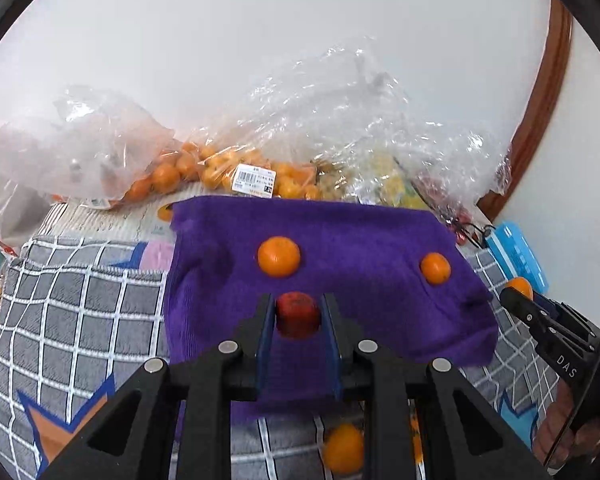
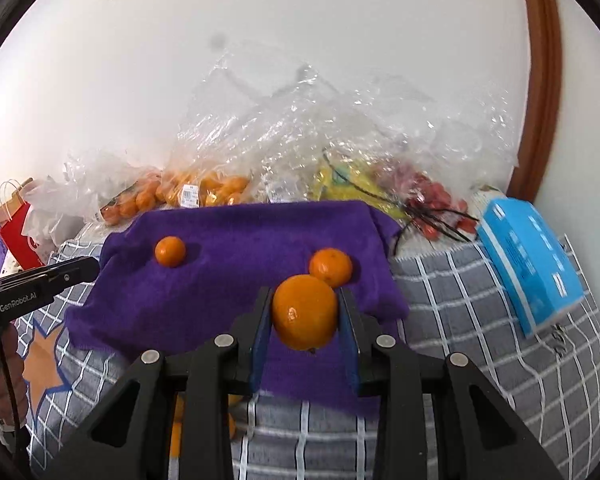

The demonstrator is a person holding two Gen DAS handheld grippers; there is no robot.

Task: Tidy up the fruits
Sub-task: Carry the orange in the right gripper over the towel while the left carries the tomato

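Presently, a small red fruit [image 1: 298, 314] is pinched between the narrow jaws of the left gripper [image 1: 298, 316], held above the near edge of a purple towel [image 1: 360, 232]. In the right wrist view, an orange [image 2: 305, 312] is clamped in the right gripper [image 2: 305, 314], also over the towel's near edge.

Two loose mandarins are seen on the towel: one at 12 o'clock from the left gripper [image 1: 279, 257], another at 2 o'clock [image 1: 435, 268]. A further mandarin [image 1: 343, 448] lies on the checked grey cover [image 1: 80, 308] below the towel, at 6 o'clock.

Beyond the towel, at 11 to 1 o'clock, clear plastic bags [image 1: 340, 120] are piled against the wall; mandarins are packed in one, and a white barcode label [image 1: 255, 181] is stuck on it, its print too small to be read. Red fruit and yellow packaging are glimpsed in the right-hand bags.

A blue box [image 2: 530, 264] rests at 3 o'clock; its lettering cannot be made out.

"DAS" is read on the right gripper's side in the left view; "GenRobot.AI" is read on the left gripper's side in the right view.
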